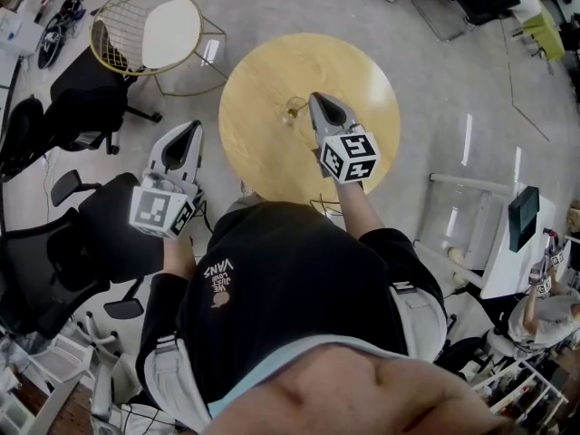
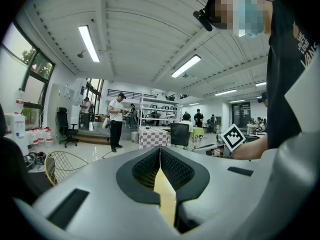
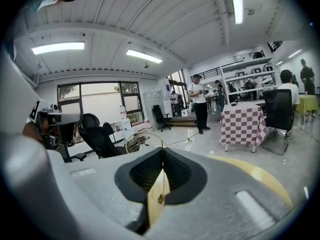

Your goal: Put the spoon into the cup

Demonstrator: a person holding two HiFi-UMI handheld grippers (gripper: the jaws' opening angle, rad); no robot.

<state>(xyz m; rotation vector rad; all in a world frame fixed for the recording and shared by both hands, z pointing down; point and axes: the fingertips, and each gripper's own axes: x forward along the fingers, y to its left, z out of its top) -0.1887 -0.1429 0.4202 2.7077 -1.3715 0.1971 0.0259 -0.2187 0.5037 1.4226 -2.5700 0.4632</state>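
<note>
Over the table's (image 1: 362, 71) middle, the right gripper (image 3: 160, 151) clamped the probably light, stiff, slippery spoon (image 3: 160, 198) by its thin handle at the glass cup (image 1: 293, 111), while the left gripper (image 2: 160, 151) was closed and empty.

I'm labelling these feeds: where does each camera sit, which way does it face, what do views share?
Head view: on the head, looking steeply down at table, cup, left gripper, right gripper, the person's torso.
Left gripper view: along shut jaws, across the room; torso at right.
Right gripper view: along jaws shut on the spoon, cup beyond.
Shared: head and left gripper views show the right gripper's marker cube.
</note>
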